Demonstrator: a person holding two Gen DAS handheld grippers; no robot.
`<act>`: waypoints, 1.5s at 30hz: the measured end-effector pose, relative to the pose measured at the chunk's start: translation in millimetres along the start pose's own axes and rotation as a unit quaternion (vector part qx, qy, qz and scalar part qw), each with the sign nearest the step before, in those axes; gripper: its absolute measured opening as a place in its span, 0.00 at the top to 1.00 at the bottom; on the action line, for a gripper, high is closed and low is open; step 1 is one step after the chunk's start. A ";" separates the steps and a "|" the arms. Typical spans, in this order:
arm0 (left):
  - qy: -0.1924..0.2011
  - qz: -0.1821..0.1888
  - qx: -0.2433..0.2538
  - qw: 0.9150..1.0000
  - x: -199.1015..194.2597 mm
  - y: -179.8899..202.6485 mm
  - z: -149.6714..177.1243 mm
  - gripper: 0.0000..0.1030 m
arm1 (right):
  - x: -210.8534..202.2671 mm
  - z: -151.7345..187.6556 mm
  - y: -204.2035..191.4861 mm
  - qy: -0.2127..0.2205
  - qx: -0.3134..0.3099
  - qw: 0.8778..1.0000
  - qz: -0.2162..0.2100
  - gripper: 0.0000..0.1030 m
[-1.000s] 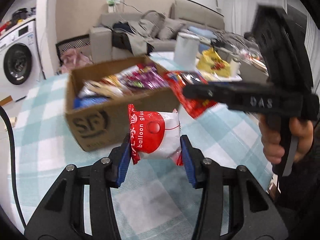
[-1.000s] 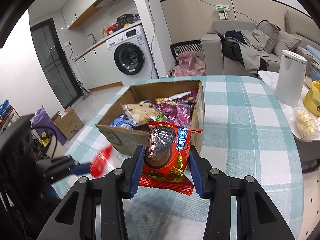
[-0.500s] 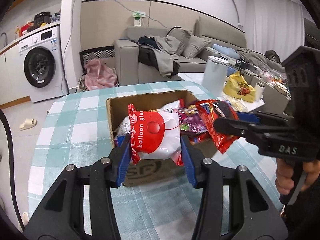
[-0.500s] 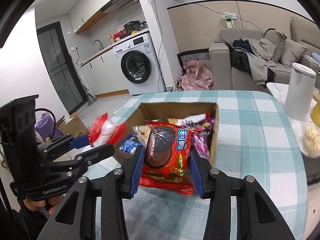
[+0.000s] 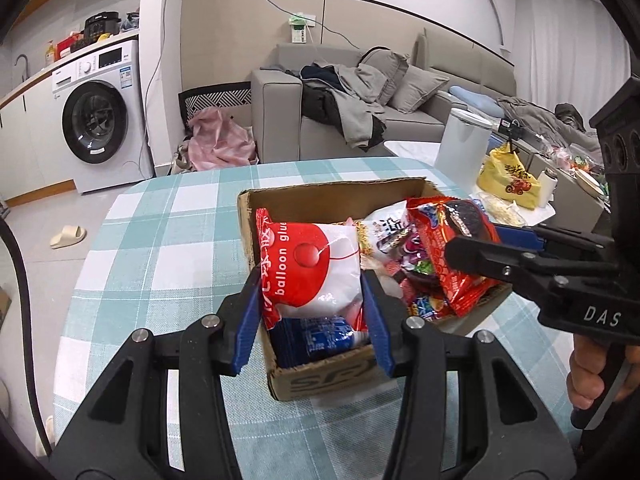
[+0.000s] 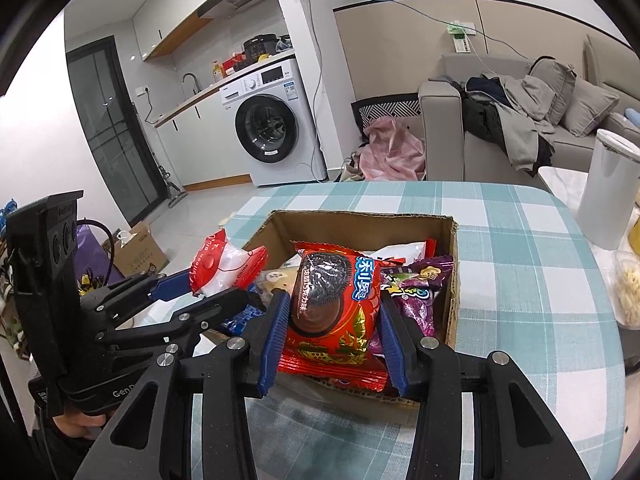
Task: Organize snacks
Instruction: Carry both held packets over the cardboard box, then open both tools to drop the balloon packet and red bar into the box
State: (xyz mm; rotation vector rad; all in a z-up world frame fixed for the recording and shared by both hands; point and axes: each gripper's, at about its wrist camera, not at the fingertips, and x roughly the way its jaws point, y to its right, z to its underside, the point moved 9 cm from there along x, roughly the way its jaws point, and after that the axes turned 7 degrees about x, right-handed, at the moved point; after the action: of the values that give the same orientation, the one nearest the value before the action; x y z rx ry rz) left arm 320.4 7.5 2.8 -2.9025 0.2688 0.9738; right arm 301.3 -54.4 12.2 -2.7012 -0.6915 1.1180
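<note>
My left gripper is shut on a red and white balloon glue packet, held over the near left end of an open cardboard box. My right gripper is shut on a red cookie packet printed with a dark sandwich cookie, above the box's near right part. The box holds several snack bags, among them purple ones and a blue one. Each gripper shows in the other's view: the right gripper with its red packet, the left gripper with its white one.
The box stands on a table with a teal checked cloth. A white canister and a yellow bag sit on a side table to the right. A sofa and a washing machine lie beyond. A hand grips the right handle.
Both grippers have moved forward over the box, each still holding its packet. The left one swung from in front of the box wall to above its near end.
</note>
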 end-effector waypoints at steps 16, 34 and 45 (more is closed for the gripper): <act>0.003 -0.011 0.019 1.000 18.8 10.1 2.0 0.56 | 18.2 -5.1 17.5 -0.001 0.010 1.000 0.021 0.57; 0.028 -0.014 0.010 0.999 -5.6 -0.9 -4.4 0.20 | -6.7 -4.3 11.0 0.048 -0.021 0.997 0.059 0.27; 0.056 -0.005 -0.017 0.998 -49.0 -12.4 6.9 0.01 | -39.6 -1.9 10.2 0.078 -0.025 0.997 0.006 0.00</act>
State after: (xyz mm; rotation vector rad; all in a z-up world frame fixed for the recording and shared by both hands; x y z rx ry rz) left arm 280.2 27.5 27.0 -2.9908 0.2471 0.8236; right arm 281.8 -81.6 35.7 -2.8007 -0.6879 0.8918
